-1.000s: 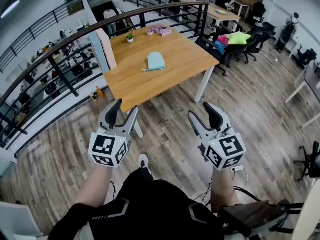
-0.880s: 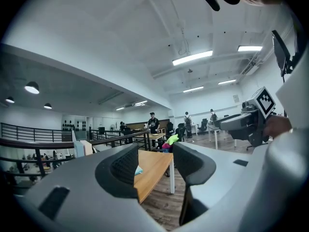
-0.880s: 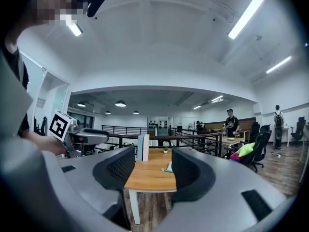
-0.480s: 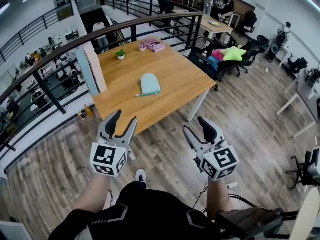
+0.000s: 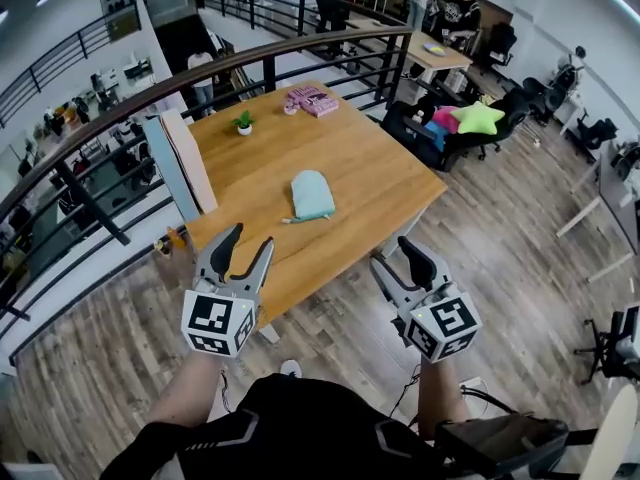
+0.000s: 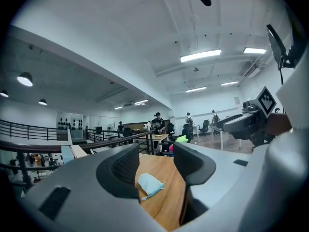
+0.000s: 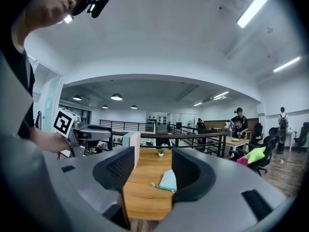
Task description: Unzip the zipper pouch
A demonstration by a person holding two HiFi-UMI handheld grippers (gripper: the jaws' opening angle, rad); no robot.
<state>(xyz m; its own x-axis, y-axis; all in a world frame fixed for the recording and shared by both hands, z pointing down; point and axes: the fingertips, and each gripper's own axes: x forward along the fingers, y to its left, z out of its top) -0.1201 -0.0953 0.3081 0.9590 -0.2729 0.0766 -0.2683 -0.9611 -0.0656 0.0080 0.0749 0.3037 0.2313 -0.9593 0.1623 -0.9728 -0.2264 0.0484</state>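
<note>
A light blue zipper pouch [image 5: 312,194] lies flat on the wooden table [image 5: 250,173], with its zipper pull toward the near left. Both grippers are held level in front of the person, short of the pouch. My left gripper [image 5: 247,243] is over the table's near edge, open and empty. My right gripper [image 5: 397,258] is off the table's near right corner, also open and empty. In the left gripper view the pouch [image 6: 148,184] shows between the jaws of the left gripper [image 6: 155,161], well ahead. In the right gripper view the pouch [image 7: 169,180] shows beyond the right gripper [image 7: 147,168].
A white panel [image 5: 180,163] stands on the table's left edge. A small potted plant [image 5: 244,122] and pink books [image 5: 313,99] sit at the far end. A black railing [image 5: 300,53] runs behind the table. Office chairs with a green star cushion [image 5: 476,118] stand to the right.
Both grippers have moved forward toward the table, and the table and pouch now appear nearer. The jaws stay equally wide apart.
</note>
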